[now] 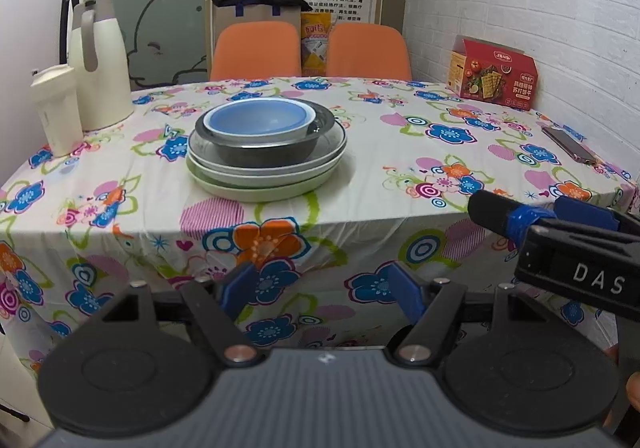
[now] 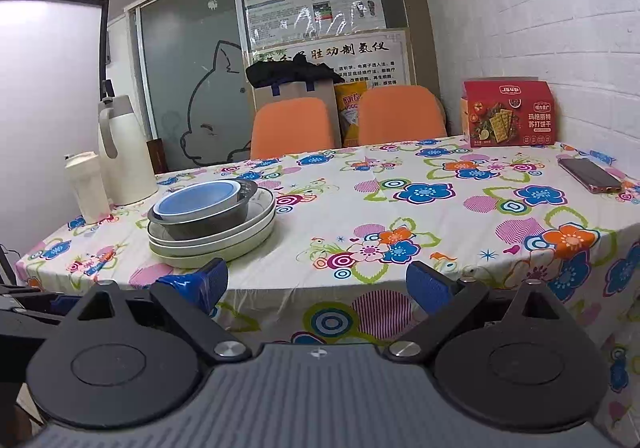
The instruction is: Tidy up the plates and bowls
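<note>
One stack of dishes stands on the flowered table: a blue bowl [image 1: 260, 119] [image 2: 198, 197] nested in a steel bowl [image 1: 264, 149] [image 2: 208, 221], on a white plate [image 1: 276, 169] [image 2: 224, 238] and a pale green plate [image 1: 264, 189] [image 2: 200, 258]. My left gripper [image 1: 322, 290] is open, held low in front of the table's near edge, empty. My right gripper [image 2: 318, 284] is open too, at the near edge to the right of the stack, empty. Part of the right gripper [image 1: 560, 236] shows in the left wrist view.
A cream thermos jug [image 1: 100, 63] and a small cream flask [image 1: 56, 107] stand at the back left. A red cracker box [image 2: 508, 113] and a phone [image 2: 590, 175] lie at the right by the brick wall. Two orange chairs [image 2: 292, 127] stand behind the table.
</note>
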